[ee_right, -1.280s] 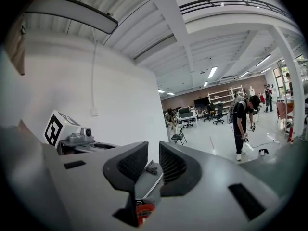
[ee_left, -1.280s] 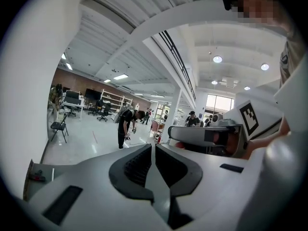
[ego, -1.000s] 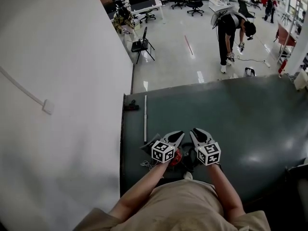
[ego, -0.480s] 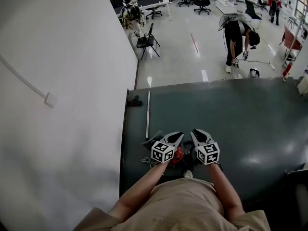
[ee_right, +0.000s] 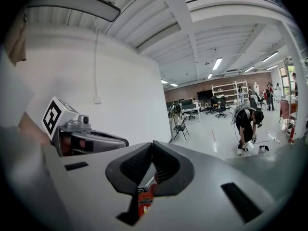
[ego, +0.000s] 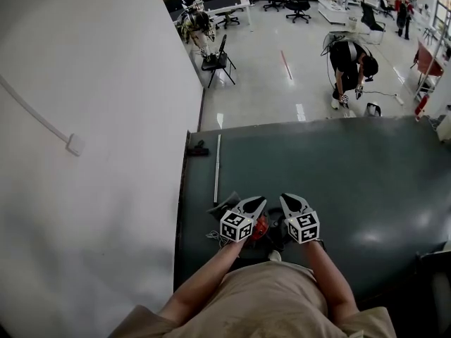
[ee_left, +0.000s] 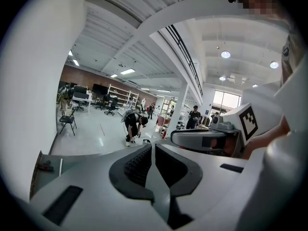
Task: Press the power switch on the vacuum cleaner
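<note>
- Step in hand, as I judge it: approach. Both claws hover over the red vacuum cleaner (ego: 261, 227) at the desk's (ego: 352, 182) near edge.
- Left claw (ee_left: 152, 146) and right claw (ee_right: 152, 145): jaws together, gripping nothing.
- Next move: I cannot make out the switch. Locate it, then press with one closed tip.

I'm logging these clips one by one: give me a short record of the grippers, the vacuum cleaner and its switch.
left gripper: shut, empty
right gripper: shut, empty
vacuum cleaner: red and black, on the dark surface, under both grippers
power switch: cannot be made out
other person: bent over on the far floor
</note>
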The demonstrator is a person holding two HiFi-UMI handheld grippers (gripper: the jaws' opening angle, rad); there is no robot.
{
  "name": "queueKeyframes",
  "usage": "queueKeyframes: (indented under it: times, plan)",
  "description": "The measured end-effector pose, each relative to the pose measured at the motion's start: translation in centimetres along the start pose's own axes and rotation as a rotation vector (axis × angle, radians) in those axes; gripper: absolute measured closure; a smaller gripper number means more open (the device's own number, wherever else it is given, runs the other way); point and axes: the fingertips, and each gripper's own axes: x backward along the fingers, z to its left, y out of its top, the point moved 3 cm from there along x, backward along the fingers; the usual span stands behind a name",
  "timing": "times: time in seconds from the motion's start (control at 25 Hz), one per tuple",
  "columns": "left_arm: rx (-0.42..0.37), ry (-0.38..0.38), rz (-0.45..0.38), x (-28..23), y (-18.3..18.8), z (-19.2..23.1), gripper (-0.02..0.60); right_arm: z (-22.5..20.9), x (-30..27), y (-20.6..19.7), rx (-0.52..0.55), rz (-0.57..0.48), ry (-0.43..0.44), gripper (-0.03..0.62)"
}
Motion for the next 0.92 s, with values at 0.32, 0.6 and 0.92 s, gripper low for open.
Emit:
queueKeyframes:
  times: [0.32, 0.6, 0.92]
  plan:
    - [0.005, -0.014, -0.004, 0.5, 0.1, -0.7, 0.569, 0.1, 1.9, 1.7, -0.031, -0.080, -0.003, 0.583]
    - [0.004, -0.038, -0.008, 0.9, 0.7, -1.9, 0.569, -0.3, 4.1, 3.3, -0.064, -0.120, 0.003, 0.585]
    - [0.003, -0.068, -0.037, 1.6, 2.6, -3.5, 0.569, 0.2, 5.4, 5.4, 0.001, -0.122, 0.011, 0.585]
